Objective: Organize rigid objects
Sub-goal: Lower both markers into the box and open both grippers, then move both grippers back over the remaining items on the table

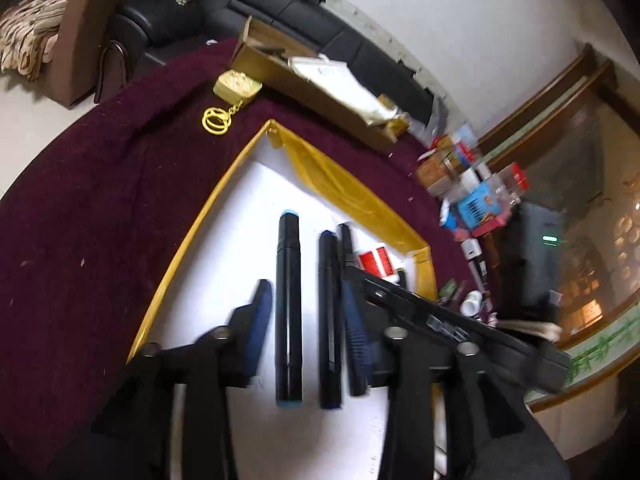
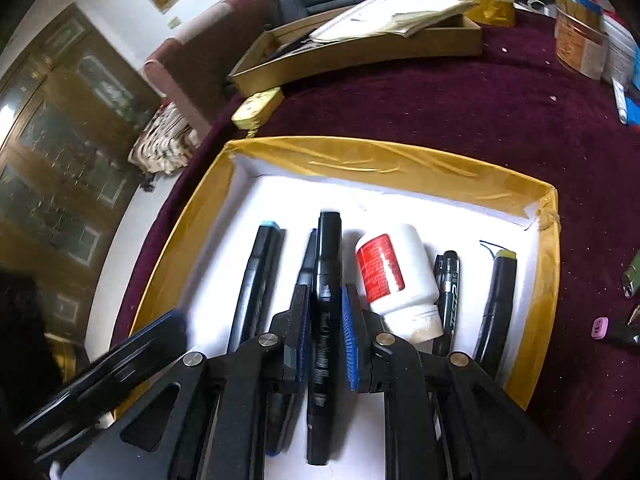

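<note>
Right wrist view: the right gripper (image 2: 326,320) is clamped on a black marker (image 2: 327,264) over the gold-rimmed tray (image 2: 384,160); a white bottle (image 2: 400,280), a pen (image 2: 448,292) and a yellow-capped marker (image 2: 498,300) lie to its right. Left wrist view: the left gripper (image 1: 308,312) stands apart around a cyan-capped marker (image 1: 288,304) resting in the tray, its pads clear of it.

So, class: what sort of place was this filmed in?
Probably a home living room: a black sofa behind the maroon-clothed table, a glass-fronted wooden cabinet, and framed pictures on the wall.
</note>
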